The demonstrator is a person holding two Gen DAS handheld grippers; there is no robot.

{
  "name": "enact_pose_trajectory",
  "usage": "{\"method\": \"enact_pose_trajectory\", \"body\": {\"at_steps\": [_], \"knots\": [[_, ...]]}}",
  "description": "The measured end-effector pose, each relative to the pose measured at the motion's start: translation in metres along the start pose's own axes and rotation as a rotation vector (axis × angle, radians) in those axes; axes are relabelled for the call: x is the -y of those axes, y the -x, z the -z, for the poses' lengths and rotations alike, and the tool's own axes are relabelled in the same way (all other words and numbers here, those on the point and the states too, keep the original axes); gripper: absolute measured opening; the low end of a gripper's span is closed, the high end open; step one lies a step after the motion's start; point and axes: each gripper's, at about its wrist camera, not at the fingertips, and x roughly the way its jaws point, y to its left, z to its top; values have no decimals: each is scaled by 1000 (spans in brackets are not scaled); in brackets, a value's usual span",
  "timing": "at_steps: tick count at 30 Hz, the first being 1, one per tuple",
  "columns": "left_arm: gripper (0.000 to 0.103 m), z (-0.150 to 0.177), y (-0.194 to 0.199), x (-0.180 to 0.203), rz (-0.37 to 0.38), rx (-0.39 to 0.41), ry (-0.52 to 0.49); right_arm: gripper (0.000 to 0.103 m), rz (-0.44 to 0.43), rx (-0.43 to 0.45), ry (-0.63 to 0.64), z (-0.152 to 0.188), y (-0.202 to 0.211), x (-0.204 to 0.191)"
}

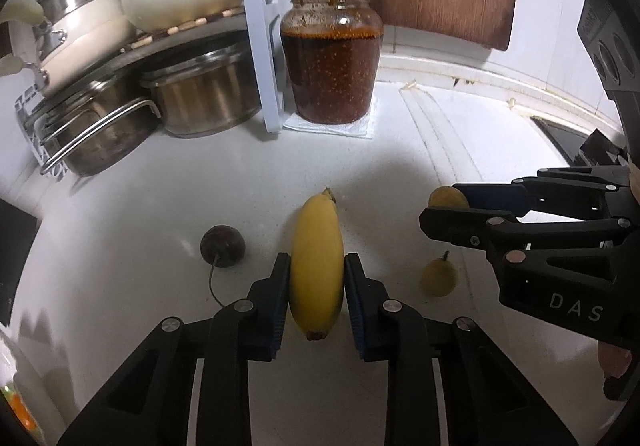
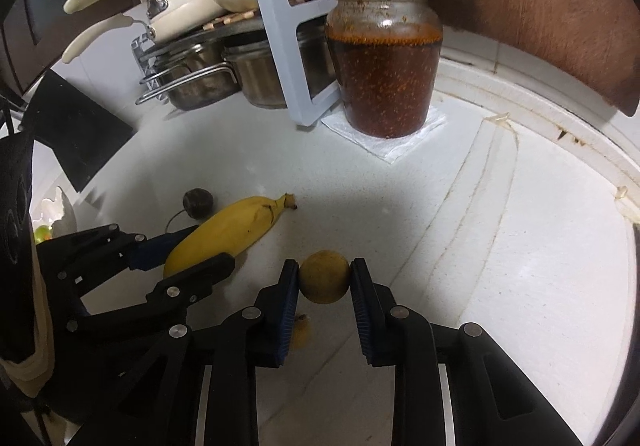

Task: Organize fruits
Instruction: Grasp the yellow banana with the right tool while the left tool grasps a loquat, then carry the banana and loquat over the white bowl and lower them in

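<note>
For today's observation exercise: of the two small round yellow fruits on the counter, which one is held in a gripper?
The farther small yellow fruit, clamped between the right gripper pads. The other small yellow fruit, with its stem showing, lies free on the counter, nearer the camera.

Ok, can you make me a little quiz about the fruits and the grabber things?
1. True or false: the left gripper is closed on the banana.
2. What does the right gripper hold? A) the dark round fruit B) a round yellow fruit C) the jar
3. Fill in: the jar has a ____ lid.

Key: 1 true. 2 B. 3 green. A second small yellow fruit lies loose on the counter.
</note>
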Motion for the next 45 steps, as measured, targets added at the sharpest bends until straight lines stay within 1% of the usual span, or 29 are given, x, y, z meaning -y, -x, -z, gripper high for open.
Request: {"method": "enact_pose_trajectory", "body": {"at_steps": [8, 15, 20, 24, 28, 32, 38, 45], "knots": [[27, 3, 30, -3, -15, 69, 70, 28, -3, 36, 5, 2, 20, -9], [27, 6, 71, -9, -44, 159, 136, 28, -29, 92, 34, -1, 47, -27], [27, 11, 105, -15, -74, 223, 179, 28, -68, 132, 58, -2, 68, -43], [27, 19, 132, -21, -116, 266, 210, 28, -89, 166, 92, -3, 82, -59], [27, 26, 154, -28, -151, 296, 237, 28, -128, 198, 135, -7, 95, -80], [27, 37, 177, -40, -202, 323, 270, 28, -171, 224, 176, -9, 104, -104], [27, 58, 206, -63, -287, 333, 313, 28, -239, 244, 248, -12, 109, -146], [27, 85, 230, -93, -388, 329, 357, 28, -320, 223, 318, -10, 99, -195]]}}
